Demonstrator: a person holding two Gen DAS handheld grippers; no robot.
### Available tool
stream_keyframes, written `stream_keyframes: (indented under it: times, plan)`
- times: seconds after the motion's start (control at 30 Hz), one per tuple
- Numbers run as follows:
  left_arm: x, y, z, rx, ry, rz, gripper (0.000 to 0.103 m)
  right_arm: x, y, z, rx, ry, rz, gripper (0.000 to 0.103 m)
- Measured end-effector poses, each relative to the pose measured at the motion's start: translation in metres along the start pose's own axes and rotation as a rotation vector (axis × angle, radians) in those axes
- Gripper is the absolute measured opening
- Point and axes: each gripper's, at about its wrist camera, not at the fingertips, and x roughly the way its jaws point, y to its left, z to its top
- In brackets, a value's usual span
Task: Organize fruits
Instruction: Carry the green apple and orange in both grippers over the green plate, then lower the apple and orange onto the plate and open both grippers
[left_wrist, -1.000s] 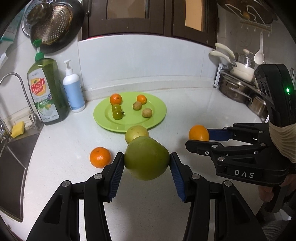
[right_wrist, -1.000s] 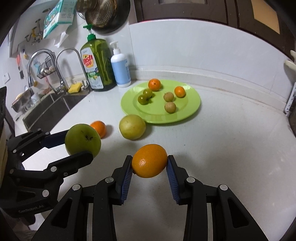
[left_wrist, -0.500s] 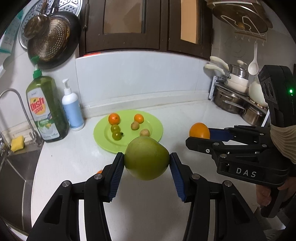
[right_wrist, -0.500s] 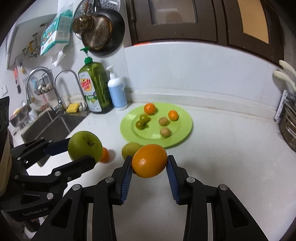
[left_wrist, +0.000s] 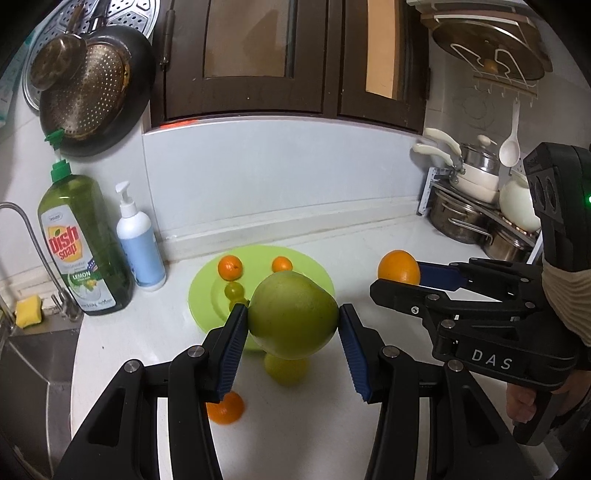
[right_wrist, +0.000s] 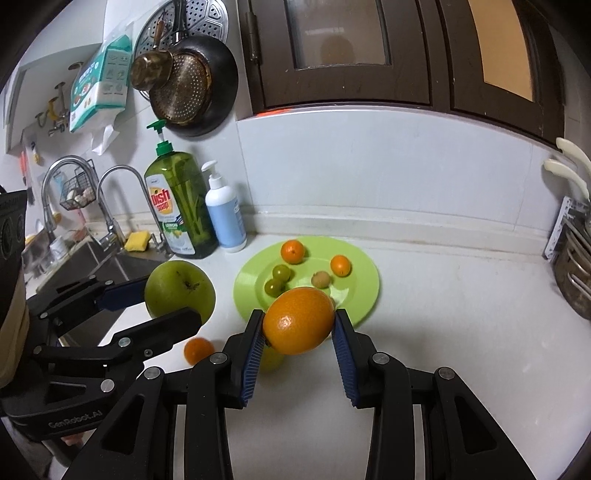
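Observation:
My left gripper (left_wrist: 293, 325) is shut on a large green apple (left_wrist: 293, 319) and holds it high above the white counter, near the front of the green plate (left_wrist: 207, 295). My right gripper (right_wrist: 298, 325) is shut on an orange (right_wrist: 298, 320), also raised, in front of the plate (right_wrist: 364, 291). The plate holds several small fruits, among them a tangerine (right_wrist: 292, 251) and two green ones (right_wrist: 280, 274). The left gripper with the apple also shows in the right wrist view (right_wrist: 180, 290). The right gripper with the orange also shows in the left wrist view (left_wrist: 399, 266).
A yellow-green fruit (left_wrist: 286, 367) and a small orange (left_wrist: 225, 406) lie on the counter below the grippers. A dish soap bottle (left_wrist: 85, 243) and a white pump bottle (left_wrist: 138, 243) stand at back left by the sink (right_wrist: 92, 266). Pots on a rack (left_wrist: 476, 218) stand at right.
Both grippers have risen well above the counter with their fruits held. The plate and the loose fruits now look farther away and lower.

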Motion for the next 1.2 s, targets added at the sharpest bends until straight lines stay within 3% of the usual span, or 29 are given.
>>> stream_keyframes:
  times: [0.67,1.2]
  plan:
    - [0.082,0.039,0.049,0.035,0.068,-0.011,0.049,0.072,-0.019,0.036,0.017,0.07,-0.035,0.038]
    - [0.177,0.052,0.066,0.078,0.175,-0.056,0.049,0.145,-0.056,0.033,0.099,0.187,-0.056,0.038]
